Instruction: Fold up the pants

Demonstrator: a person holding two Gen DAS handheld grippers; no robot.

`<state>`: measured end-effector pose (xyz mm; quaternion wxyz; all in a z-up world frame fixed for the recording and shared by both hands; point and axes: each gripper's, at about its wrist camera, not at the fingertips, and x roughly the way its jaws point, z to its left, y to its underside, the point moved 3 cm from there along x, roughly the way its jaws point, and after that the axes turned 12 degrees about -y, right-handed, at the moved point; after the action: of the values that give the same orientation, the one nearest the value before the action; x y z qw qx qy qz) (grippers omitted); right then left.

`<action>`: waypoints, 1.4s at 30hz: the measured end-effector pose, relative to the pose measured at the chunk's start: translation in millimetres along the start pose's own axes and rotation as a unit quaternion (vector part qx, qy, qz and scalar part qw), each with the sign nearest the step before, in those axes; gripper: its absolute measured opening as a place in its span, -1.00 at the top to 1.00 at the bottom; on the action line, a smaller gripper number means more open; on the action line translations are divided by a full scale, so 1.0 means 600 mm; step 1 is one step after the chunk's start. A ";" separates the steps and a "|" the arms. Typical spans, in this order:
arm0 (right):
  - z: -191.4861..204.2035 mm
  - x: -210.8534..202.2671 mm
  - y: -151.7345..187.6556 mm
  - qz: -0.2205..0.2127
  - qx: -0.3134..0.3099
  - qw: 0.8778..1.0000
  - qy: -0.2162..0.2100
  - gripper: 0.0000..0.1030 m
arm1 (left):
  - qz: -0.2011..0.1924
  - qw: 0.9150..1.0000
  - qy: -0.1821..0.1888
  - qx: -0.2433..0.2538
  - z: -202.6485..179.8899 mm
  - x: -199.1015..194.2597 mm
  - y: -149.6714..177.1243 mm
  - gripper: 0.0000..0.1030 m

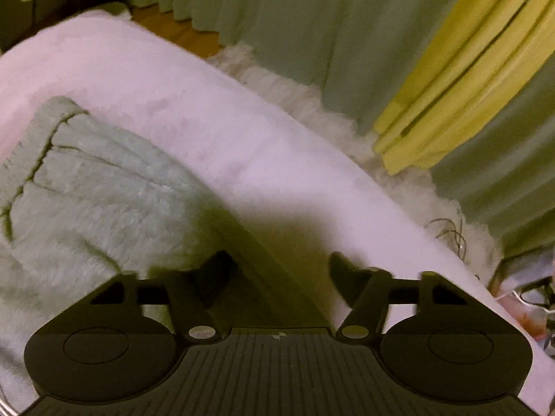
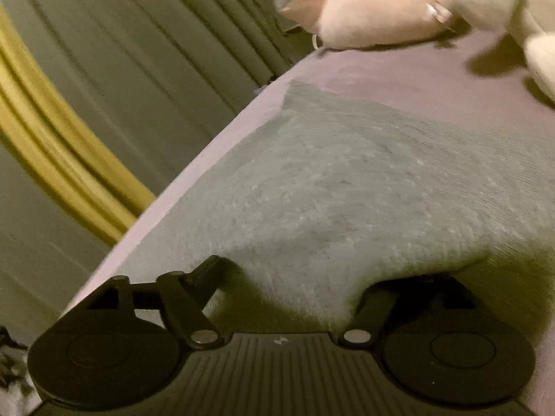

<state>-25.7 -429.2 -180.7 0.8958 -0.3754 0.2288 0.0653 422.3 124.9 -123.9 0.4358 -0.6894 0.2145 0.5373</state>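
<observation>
The pale green fleecy pants (image 1: 86, 187) lie spread on the pink bedsheet (image 1: 194, 111), filling each frame's lower half, presumably flattened for folding; left gripper (image 1: 277, 267) parted, empty; right gripper (image 2: 305, 277) parted astride a raised fabric edge.

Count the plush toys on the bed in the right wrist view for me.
2. A pinkish plush toy lies at the far edge of the bed, and a cream plush toy sits beside it at top right. Both are cropped and blurred, so more may be hidden.

No legible text or labels
</observation>
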 end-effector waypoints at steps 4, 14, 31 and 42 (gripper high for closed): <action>0.001 0.003 0.000 -0.005 -0.004 1.000 0.001 -0.50 | 0.008 1.000 -0.001 -0.024 0.013 0.018 -0.012 0.17; -0.031 -0.007 -0.009 -0.024 0.042 0.999 0.010 0.19 | -0.019 0.993 0.079 -0.090 0.102 -0.033 0.006 0.79; -0.077 -0.023 -0.022 -0.020 0.120 0.993 -0.003 0.73 | -0.134 0.980 0.075 -0.123 0.453 -0.195 0.312 0.81; -0.073 -0.068 -0.023 -0.013 0.133 0.991 0.020 0.80 | -0.162 0.967 0.107 -0.165 0.475 -0.181 0.271 -0.56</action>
<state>-73.6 -467.5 -179.7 0.9339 -0.2572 0.2478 0.0149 104.2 257.4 -95.7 0.3722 -0.8306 0.0535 0.4107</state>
